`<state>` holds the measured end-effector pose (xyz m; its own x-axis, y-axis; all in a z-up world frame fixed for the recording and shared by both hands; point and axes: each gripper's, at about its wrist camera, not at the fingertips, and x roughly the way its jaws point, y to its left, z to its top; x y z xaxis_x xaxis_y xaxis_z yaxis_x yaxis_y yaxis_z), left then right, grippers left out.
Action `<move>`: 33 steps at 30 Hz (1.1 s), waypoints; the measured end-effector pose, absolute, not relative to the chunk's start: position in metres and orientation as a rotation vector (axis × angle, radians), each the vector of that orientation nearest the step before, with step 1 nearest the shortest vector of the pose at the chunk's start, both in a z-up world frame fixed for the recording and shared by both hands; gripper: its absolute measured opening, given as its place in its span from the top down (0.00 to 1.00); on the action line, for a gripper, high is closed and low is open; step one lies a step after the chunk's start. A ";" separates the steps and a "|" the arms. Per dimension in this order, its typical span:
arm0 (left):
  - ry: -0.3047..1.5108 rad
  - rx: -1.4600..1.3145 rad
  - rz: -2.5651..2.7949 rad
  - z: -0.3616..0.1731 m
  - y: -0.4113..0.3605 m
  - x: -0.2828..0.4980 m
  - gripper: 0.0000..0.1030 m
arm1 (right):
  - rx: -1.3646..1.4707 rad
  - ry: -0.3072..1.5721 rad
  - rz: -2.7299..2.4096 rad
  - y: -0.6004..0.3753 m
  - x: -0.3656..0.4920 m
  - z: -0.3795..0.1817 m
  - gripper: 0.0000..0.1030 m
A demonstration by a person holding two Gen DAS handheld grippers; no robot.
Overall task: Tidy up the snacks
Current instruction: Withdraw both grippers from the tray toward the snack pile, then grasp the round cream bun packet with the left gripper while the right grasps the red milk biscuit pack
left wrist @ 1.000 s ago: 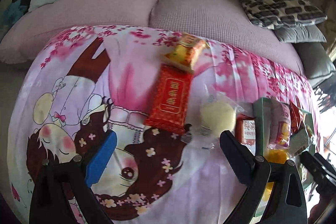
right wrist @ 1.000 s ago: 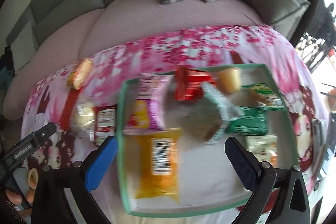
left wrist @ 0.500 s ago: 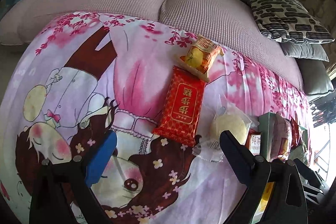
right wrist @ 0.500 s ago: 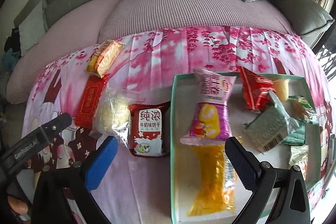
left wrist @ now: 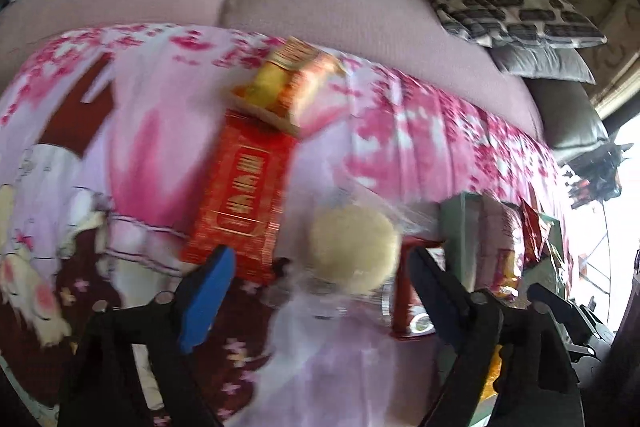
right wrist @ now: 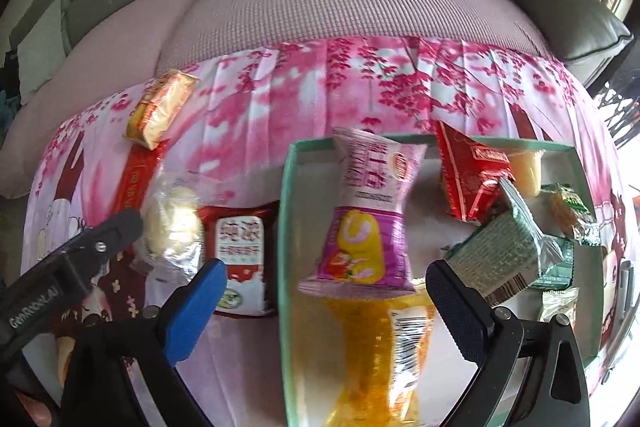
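On the cloth [right wrist: 280,107], left to right: yellow pack [right wrist: 162,111], red pack [left wrist: 244,195], bun [left wrist: 354,251], milk biscuits [right wrist: 240,259] — then the tray [right wrist: 285,227] holding the rest. Left gripper [left wrist: 320,291] gapes wide around the bun; right gripper [right wrist: 324,291] wide, empty, over the tray.
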<state>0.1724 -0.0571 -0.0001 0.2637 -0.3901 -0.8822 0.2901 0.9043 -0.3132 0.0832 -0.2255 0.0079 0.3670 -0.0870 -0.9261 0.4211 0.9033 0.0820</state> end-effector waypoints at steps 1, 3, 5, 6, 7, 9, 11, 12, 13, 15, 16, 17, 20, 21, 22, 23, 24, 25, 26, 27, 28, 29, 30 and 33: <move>1.228 -0.091 -0.476 -0.002 -0.063 0.171 0.26 | 0.335 1.155 -0.339 -0.228 0.081 0.007 0.02; 1.233 -0.093 -0.507 -0.005 -0.072 0.169 0.35 | 0.339 1.155 -0.345 -0.232 0.078 0.006 0.02; 1.229 -0.092 -0.521 -0.006 -0.076 0.168 0.36 | 0.336 1.154 -0.350 -0.235 0.076 0.005 0.02; 1.222 -0.083 -0.525 -0.007 -0.078 0.167 0.36 | 0.340 1.151 -0.344 -0.236 0.075 0.005 0.02; 1.219 -0.083 -0.530 -0.007 -0.078 0.168 0.36 | 0.345 1.148 -0.338 -0.237 0.074 0.005 0.02; 1.220 -0.099 -0.536 -0.009 -0.077 0.170 0.37 | 0.350 1.137 -0.336 -0.239 0.073 0.006 0.02; 1.225 -0.111 -0.539 -0.013 -0.075 0.172 0.40 | 0.356 1.138 -0.335 -0.241 0.072 0.007 0.02; 1.227 -0.108 -0.530 -0.013 -0.074 0.173 0.48 | 0.363 1.142 -0.331 -0.242 0.072 0.007 0.02; 1.230 -0.112 -0.524 -0.014 -0.073 0.173 0.48 | 0.368 1.143 -0.328 -0.242 0.072 0.007 0.02; 1.232 -0.127 -0.530 -0.014 -0.071 0.174 0.50 | 0.373 1.137 -0.319 -0.242 0.072 0.007 0.02; 1.232 -0.133 -0.529 -0.013 -0.069 0.174 0.50 | 0.372 1.135 -0.316 -0.241 0.072 0.007 0.02; 1.235 -0.139 -0.524 -0.013 -0.068 0.174 0.51 | 0.371 1.132 -0.312 -0.240 0.072 0.008 0.02; 1.240 -0.143 -0.514 -0.013 -0.066 0.173 0.51 | 0.374 1.122 -0.301 -0.238 0.072 0.009 0.02; 1.242 -0.146 -0.508 -0.012 -0.064 0.173 0.52 | 0.376 1.118 -0.295 -0.237 0.071 0.010 0.02; 1.243 -0.149 -0.503 -0.011 -0.062 0.173 0.52 | 0.375 1.115 -0.292 -0.237 0.071 0.011 0.02; 1.243 -0.152 -0.495 -0.010 -0.060 0.172 0.52 | 0.374 1.112 -0.288 -0.236 0.071 0.012 0.02; 1.241 -0.154 -0.488 -0.008 -0.057 0.172 0.52 | 0.370 1.107 -0.285 -0.235 0.071 0.014 0.02; 1.238 -0.159 -0.479 -0.006 -0.053 0.172 0.52 | 0.367 1.101 -0.280 -0.234 0.071 0.016 0.02; 1.234 -0.165 -0.469 -0.003 -0.049 0.172 0.52 | 0.364 1.096 -0.274 -0.233 0.071 0.018 0.02; 1.232 -0.168 -0.458 -0.002 -0.045 0.172 0.52 | 0.362 1.089 -0.266 -0.231 0.072 0.020 0.02; 1.231 -0.174 -0.449 0.000 -0.040 0.172 0.52 | 0.360 1.085 -0.258 -0.229 0.073 0.022 0.02; 1.232 -0.177 -0.441 0.001 -0.037 0.172 0.52 | 0.359 1.082 -0.247 -0.226 0.075 0.024 0.03; 1.231 -0.179 -0.427 0.002 -0.032 0.172 0.52 | 0.357 1.082 -0.238 -0.224 0.076 0.025 0.05; 1.219 -0.166 -0.373 0.005 -0.019 0.174 0.52 | 0.353 1.094 -0.206 -0.214 0.084 0.026 0.12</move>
